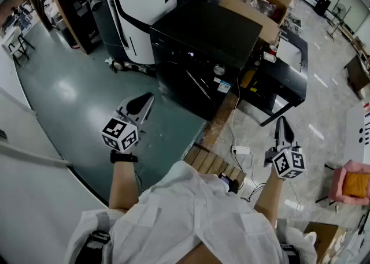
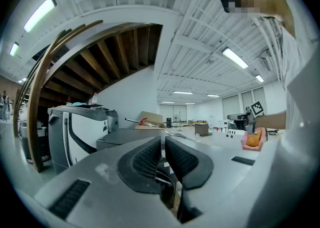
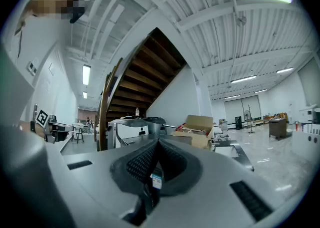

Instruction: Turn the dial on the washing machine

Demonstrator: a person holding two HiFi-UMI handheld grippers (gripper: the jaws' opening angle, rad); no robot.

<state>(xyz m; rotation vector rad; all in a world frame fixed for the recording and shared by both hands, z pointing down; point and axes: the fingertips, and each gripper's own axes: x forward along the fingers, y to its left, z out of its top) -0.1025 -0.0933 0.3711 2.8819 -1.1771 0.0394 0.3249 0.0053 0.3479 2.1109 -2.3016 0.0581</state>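
Step in hand: approach, pre-contact. The person stands well back from the black front-loading washing machine [image 1: 202, 34]. Its small round silver dial [image 1: 218, 70] sits on the front control strip toward the right end, just above a white-and-blue sticker [image 1: 224, 86]. Neither tool is near the dial, so the turn is not yet begun.

The left hand-held gripper [image 1: 144, 102] hovers over the grey-green floor [image 1: 69, 95], aimed roughly at the machine's front. In the left gripper view [image 2: 163, 144] the jaws are pulled in to a thin slit betw the ribbed black pads [image 2: 145, 159]. There's nothing in the slit: clenched, empty, touching nothing.

The right hand-held gripper [image 1: 282, 127] hangs out to the right, near the low black bench [image 1: 292, 81] but apart from it. In the right gripper view [image 3: 156, 144] the pads meet at the tips in a closed V, w/ nothing gripped. The scrap of label low in the cleft looks to be the machine's sticker seen beyond, not a held thing.

Next move, as I judge it: step in and bring one gripper level w/ the dial (prob. the right, as it's on the dial's side). Then spread the jaws enough to straddle the knob, close on its rim and roll the wrist. The knob is small and shallow, so it needs a square-on approach. The slatted wooden pallet [image 1: 211, 162] and white power strip [image 1: 241, 150] w/ cables lie betw person and machine, so watch footing.
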